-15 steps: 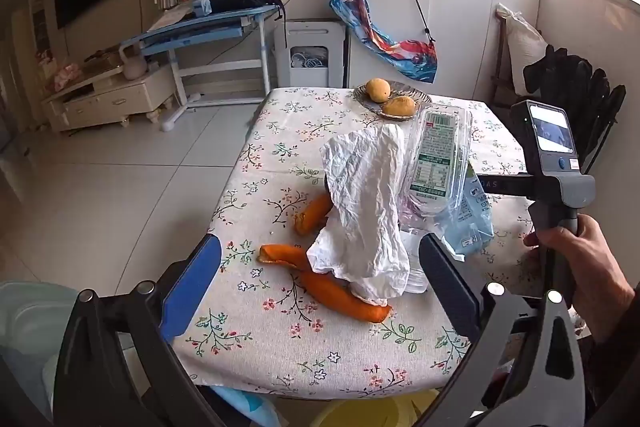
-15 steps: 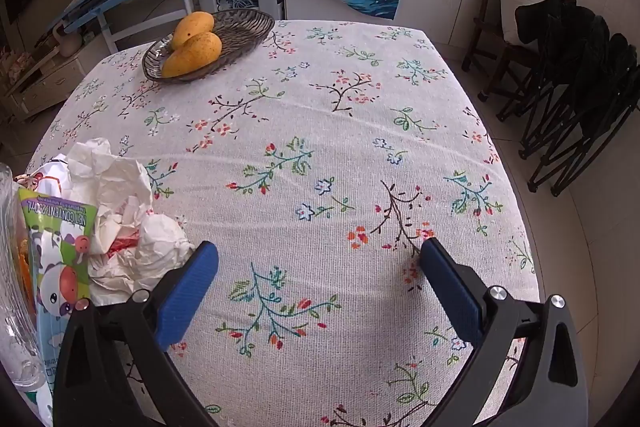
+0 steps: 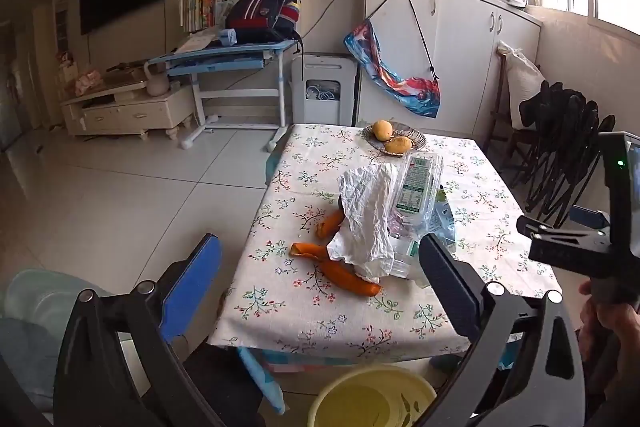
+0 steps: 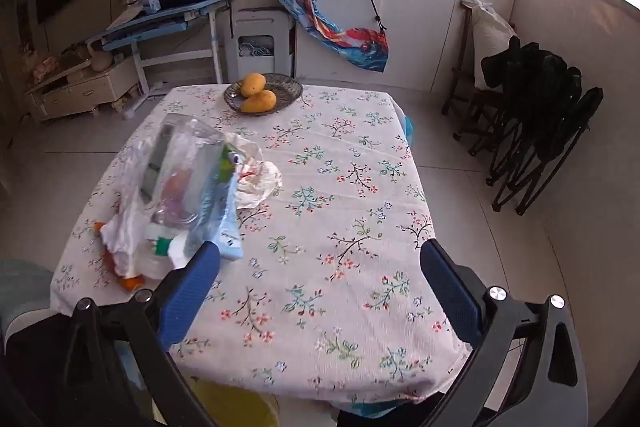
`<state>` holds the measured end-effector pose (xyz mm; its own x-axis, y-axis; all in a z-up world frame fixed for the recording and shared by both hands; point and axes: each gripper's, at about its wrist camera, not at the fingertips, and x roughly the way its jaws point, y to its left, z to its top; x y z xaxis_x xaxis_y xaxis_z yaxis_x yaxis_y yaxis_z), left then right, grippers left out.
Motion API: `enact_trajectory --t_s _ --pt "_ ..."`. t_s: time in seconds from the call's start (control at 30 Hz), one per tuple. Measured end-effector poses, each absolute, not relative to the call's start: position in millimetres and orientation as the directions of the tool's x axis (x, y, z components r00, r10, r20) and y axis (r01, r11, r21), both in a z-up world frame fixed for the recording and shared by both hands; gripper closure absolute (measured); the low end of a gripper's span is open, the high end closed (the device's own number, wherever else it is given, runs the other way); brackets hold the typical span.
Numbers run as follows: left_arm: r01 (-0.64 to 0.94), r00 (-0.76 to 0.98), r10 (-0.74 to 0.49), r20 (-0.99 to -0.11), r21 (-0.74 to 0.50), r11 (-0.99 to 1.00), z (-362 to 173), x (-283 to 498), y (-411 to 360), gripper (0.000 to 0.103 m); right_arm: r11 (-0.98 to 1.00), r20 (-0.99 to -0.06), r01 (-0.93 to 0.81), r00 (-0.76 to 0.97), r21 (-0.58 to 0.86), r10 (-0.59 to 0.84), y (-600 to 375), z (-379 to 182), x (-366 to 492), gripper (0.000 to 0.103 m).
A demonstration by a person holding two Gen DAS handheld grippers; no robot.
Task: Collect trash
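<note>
Trash (image 3: 376, 223) lies heaped on the worktop (image 3: 320, 311): crumpled paper, crinkly plastic wrappers, limp orange peel, all light and soft; pinch a fold. Both tools (image 3: 320, 291) (image 4: 320, 291) gape empty.

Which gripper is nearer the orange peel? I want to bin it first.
Left, I judge. The left gripper hangs open right before the orange peel; the right gripper sits off to its right, beyond the crumpled paper.
</note>
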<state>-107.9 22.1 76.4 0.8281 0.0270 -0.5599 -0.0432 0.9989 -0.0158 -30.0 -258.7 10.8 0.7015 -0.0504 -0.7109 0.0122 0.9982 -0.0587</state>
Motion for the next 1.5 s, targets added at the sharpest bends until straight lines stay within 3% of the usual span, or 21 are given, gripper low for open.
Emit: enact_trajectory --t_s 0.3,0.67,1.5 --pt "-0.100 0.861 0.081 -0.503 -0.010 0.995 115 -178 42 0.007 0.994 -0.606 -0.103 0.793 -0.032 0.063 -216 59 -134 0.007" --pt "-0.127 0.878 0.105 -0.467 -0.015 0.992 147 -213 55 0.007 0.988 -0.526 -0.141 0.846 -0.067 0.085 -192 82 -172 0.007" --pt "-0.140 0.878 0.136 -0.459 0.026 0.990 160 -221 44 0.007 0.985 -0.507 -0.173 0.849 0.004 0.151 -195 93 -189 0.007"
